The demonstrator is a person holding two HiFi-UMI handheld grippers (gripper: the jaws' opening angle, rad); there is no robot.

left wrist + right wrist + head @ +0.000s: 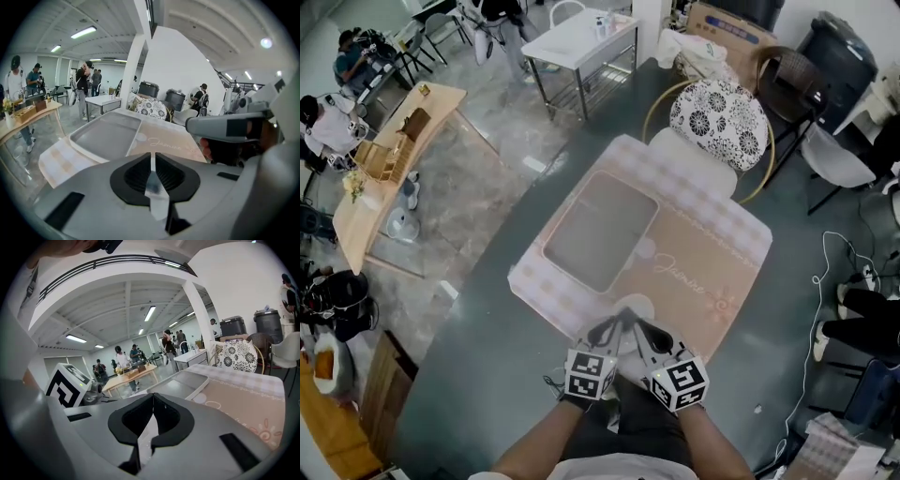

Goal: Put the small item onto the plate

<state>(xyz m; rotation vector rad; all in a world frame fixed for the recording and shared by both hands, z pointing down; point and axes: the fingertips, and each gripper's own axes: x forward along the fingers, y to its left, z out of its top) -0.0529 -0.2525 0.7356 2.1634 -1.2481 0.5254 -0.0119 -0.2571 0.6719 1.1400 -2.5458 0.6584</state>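
A rectangular grey plate [546, 251] with a pale rim lies on the left half of a pink placemat [712, 253]. It also shows in the left gripper view [93, 149] and the right gripper view [197, 387]. A small pale round item [645, 248] rests on the mat beside the plate's right edge. Both grippers hover side by side over the mat's near edge. My left gripper [619, 319] [153, 161] has its pads a thin slit apart, with nothing between them. My right gripper [636, 323] [152, 411] is shut and empty.
The mat lies on a dark grey table [487, 356]. A chair with a flowered cushion [719, 122] stands at the far side. Beyond it are white tables [581, 42], a wooden bench [389, 159], bins and several people.
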